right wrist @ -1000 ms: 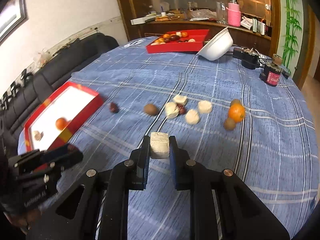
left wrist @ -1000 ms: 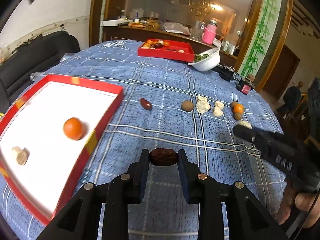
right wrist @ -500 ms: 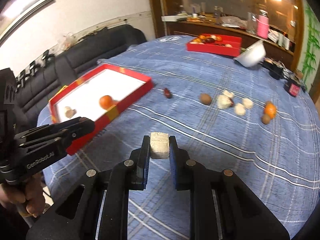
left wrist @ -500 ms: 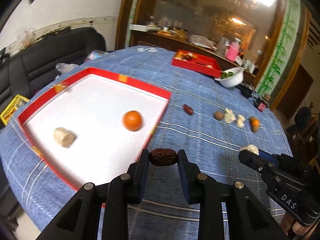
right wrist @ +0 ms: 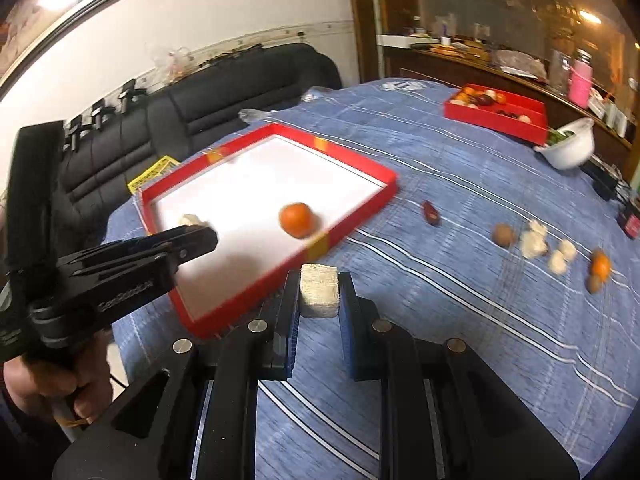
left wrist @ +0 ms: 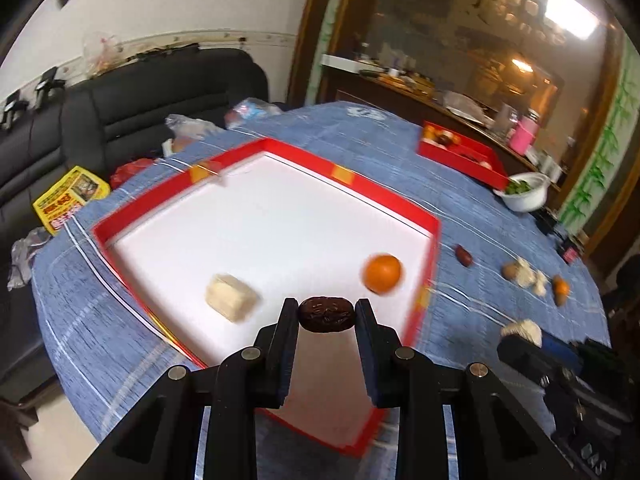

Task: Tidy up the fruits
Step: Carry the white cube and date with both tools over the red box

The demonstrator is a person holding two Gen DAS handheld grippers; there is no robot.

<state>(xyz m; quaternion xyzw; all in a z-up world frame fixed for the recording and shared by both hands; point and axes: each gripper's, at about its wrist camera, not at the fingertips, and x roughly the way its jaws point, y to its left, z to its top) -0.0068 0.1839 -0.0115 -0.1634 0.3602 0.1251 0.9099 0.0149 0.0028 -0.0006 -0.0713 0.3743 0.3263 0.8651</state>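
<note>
Date (left wrist: 327, 314) and cube (right wrist: 319, 290) — between closed fingers.

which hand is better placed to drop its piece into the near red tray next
Left. Its gripper holds the dark date over the red tray, while the right gripper and its pale chunk are over the cloth outside the rim.

left gripper (left wrist: 326, 312): jaws clamped on a dark fruit, tilted downward
right gripper (right wrist: 319, 294): jaws clamped on a pale chunk
hand (right wrist: 52, 392): grips the left handle
</note>
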